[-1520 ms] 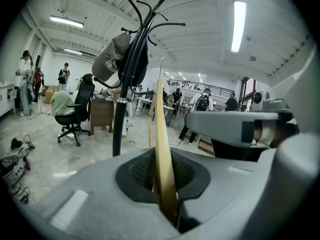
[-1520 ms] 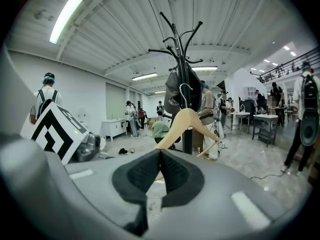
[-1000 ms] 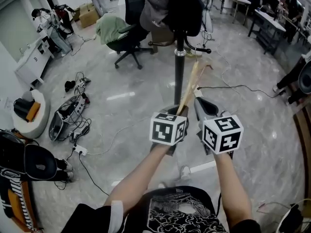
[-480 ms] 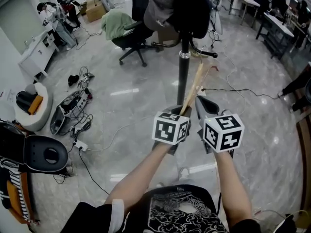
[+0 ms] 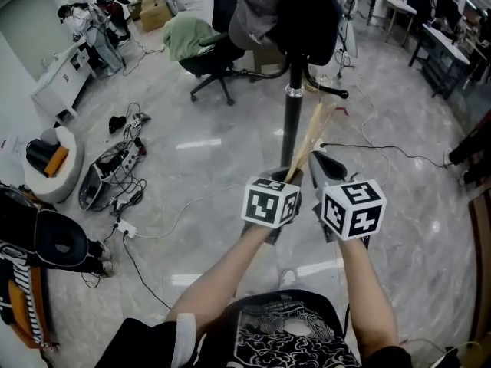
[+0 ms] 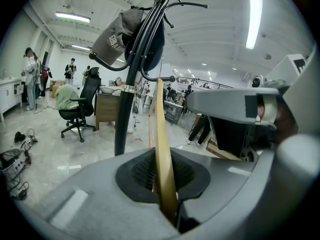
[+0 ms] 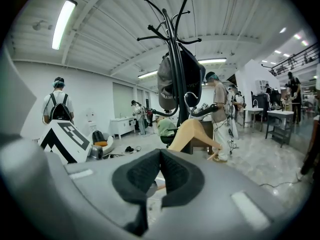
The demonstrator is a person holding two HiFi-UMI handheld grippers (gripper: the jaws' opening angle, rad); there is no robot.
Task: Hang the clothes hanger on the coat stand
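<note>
The wooden clothes hanger (image 5: 311, 133) rises slanting from my left gripper (image 5: 287, 175), which is shut on its lower end. In the left gripper view the wooden bar (image 6: 163, 149) is pinched between the dark pads. The hanger's upper end lies close to the black coat stand (image 5: 291, 117) and near one of its low hook arms (image 5: 326, 90). A grey cap (image 6: 117, 34) and a dark garment (image 5: 307, 10) hang on the stand. Just right of the hanger, my right gripper (image 5: 317, 159) is shut with nothing in it (image 7: 160, 176). The hanger (image 7: 192, 133) shows beyond it.
An office chair draped with a green garment (image 5: 201, 48) stands behind the coat stand. Cables and a power strip (image 5: 119, 198) lie on the marble floor at the left, beside bags (image 5: 42, 248). A black cable (image 5: 383, 152) runs across the floor on the right. People stand at the far desks (image 7: 58, 104).
Both grippers hold their place side by side. The view has shifted a little, so the coat stand sits slightly lower and nearer the hanger's upper end.
</note>
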